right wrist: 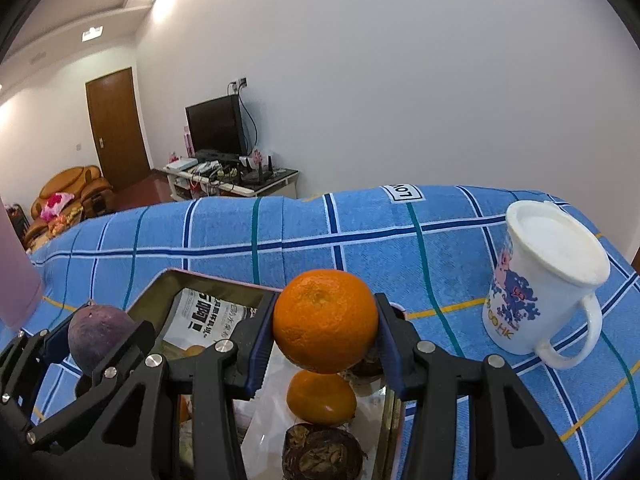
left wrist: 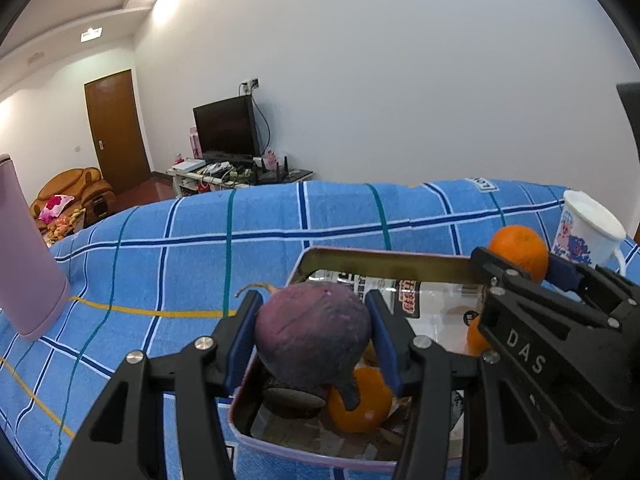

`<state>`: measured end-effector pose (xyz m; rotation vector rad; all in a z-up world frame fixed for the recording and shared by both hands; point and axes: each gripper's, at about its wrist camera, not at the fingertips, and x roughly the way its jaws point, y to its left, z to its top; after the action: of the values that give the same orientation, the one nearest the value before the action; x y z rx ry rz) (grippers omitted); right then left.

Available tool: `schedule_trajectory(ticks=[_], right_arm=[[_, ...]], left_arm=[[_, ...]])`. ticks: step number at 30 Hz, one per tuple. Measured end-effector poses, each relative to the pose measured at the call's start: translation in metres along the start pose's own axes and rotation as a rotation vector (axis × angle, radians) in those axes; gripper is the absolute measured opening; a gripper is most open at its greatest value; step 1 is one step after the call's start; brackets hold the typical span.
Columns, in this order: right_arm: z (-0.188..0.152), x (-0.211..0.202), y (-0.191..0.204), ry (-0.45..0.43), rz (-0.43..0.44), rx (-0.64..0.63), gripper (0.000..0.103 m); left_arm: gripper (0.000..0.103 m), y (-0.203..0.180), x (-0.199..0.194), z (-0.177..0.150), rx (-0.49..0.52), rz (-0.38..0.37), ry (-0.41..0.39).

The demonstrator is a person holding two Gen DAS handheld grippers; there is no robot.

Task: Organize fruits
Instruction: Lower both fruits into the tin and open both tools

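Both grippers hover over the metal tray [right wrist: 160,292], left gripper [left wrist: 314,336] jaws clamped on a purple passion fruit [left wrist: 312,332], right gripper [right wrist: 326,330] jaws gripping an orange [right wrist: 325,320].

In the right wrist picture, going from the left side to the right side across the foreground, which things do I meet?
Pink smooth container at the edge → wrinkled purple round fruit held in the left gripper → bright orange round fruit clamped in the right gripper → white plastic mug with blue cartoon print.
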<state>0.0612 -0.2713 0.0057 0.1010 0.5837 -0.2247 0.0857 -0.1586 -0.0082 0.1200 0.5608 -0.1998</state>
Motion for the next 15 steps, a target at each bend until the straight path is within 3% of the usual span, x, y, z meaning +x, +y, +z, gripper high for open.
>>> schedule_trajectory(ticks=[7,15], right_arm=[[0.001,0.004,0.008,0.02,-0.001,-0.058,0.049],[0.008,0.023,0.013,0.057,0.058,-0.128,0.049]], left_arm=[[0.054,-0.021,0.006,0.0,0.064,-0.018,0.038],[0.055,-0.015,0.009,0.0,0.034,-0.013,0.058]])
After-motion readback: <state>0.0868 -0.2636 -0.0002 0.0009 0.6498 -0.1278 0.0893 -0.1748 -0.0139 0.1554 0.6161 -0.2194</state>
